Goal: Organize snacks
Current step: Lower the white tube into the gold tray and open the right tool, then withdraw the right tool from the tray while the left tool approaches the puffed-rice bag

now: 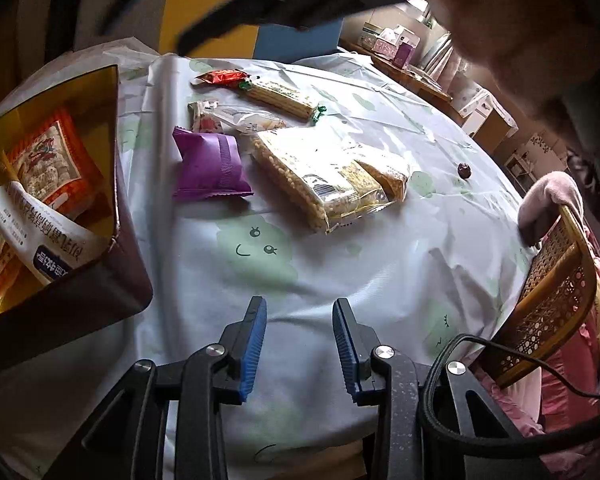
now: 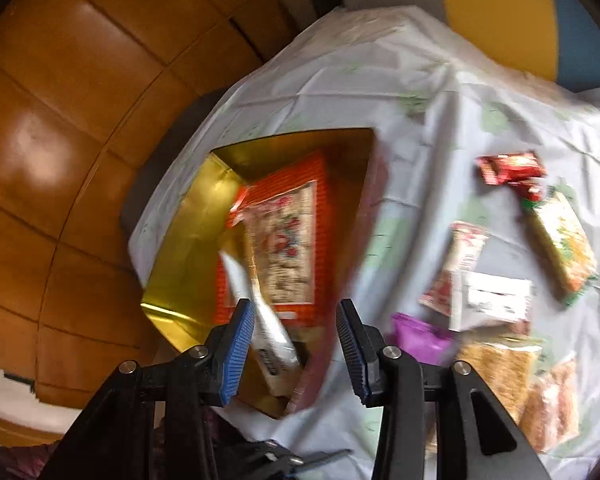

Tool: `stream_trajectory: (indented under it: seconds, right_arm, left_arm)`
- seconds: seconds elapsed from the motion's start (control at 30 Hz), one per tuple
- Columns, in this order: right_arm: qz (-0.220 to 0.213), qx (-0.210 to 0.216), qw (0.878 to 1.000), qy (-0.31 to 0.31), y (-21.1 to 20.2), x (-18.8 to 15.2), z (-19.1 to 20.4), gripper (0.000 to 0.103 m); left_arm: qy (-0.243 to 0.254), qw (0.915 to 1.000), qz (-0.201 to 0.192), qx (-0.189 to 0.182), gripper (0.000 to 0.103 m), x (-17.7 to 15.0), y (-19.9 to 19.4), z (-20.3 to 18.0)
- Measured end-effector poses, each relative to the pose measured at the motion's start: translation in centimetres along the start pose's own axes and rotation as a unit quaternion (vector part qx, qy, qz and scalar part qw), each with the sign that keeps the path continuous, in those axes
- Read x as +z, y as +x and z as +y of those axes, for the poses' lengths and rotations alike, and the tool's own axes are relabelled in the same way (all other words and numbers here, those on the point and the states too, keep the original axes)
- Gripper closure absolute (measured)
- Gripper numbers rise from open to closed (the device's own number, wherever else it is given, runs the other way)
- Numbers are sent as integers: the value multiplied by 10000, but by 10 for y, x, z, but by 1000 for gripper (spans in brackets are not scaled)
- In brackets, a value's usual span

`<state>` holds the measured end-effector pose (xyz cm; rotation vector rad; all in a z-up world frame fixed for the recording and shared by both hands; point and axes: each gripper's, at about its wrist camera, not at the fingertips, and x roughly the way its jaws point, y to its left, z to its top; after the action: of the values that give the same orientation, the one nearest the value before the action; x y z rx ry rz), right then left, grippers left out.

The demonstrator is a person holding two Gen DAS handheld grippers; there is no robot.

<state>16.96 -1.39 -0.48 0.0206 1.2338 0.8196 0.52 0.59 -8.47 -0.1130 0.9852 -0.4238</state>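
Observation:
A box with a gold lining (image 1: 114, 120) (image 2: 188, 220) stands at the table's left and holds an orange packet (image 1: 56, 160) (image 2: 288, 240) and a white packet (image 1: 48, 232) (image 2: 268, 332). My right gripper (image 2: 296, 336) hangs open above the box's near corner. The white packet lies below, close to its left finger, and is not pinched. On the cloth lie a purple packet (image 1: 210, 164) (image 2: 418, 338), a clear bag of yellow snacks (image 1: 320, 176) (image 2: 496, 372), a long cracker pack (image 1: 284, 98) (image 2: 560, 248) and a red wrapper (image 1: 222, 77) (image 2: 508, 168). My left gripper (image 1: 300, 344) is open over bare cloth, nothing between its fingers.
A white and red packet (image 1: 220, 118) (image 2: 468, 256) lies beside the purple one. A small dark fruit (image 1: 464, 170) sits alone at the right. A cane chair (image 1: 552, 292) stands at the table's right edge. A person's arm (image 1: 520, 20) reaches across the top. The right wrist view is blurred.

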Motion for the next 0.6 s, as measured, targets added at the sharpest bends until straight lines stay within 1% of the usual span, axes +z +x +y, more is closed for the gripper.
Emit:
stream_trajectory:
  seconds: [0.17, 0.3, 0.37, 0.5, 0.57, 0.6]
  right_arm:
    - [-170, -316, 9992, 163, -21, -14, -31, 60]
    - [-259, -570, 9974, 369, -38, -32, -62, 60]
    - [-296, -696, 9959, 487, -44, -41, -77, 60]
    - [-331, -1092, 9909, 710, -59, -59, -109, 60]
    - [-331, -1416, 9862, 796, -65, -68, -126, 60]
    - [-329, -1555, 9839, 811, -68, -72, -133, 60]
  left_arm:
    - [23, 10000, 3, 41, 68, 0, 1, -2]
    - [31, 10000, 12, 51, 67, 1, 1, -3]
    - [58, 10000, 19, 40, 63, 1, 2, -5]
    - [175, 9998, 37, 31, 54, 1, 2, -10]
    - [244, 9997, 54, 25, 45, 2, 2, -12]
    - [267, 9996, 56, 26, 43, 2, 1, -12]
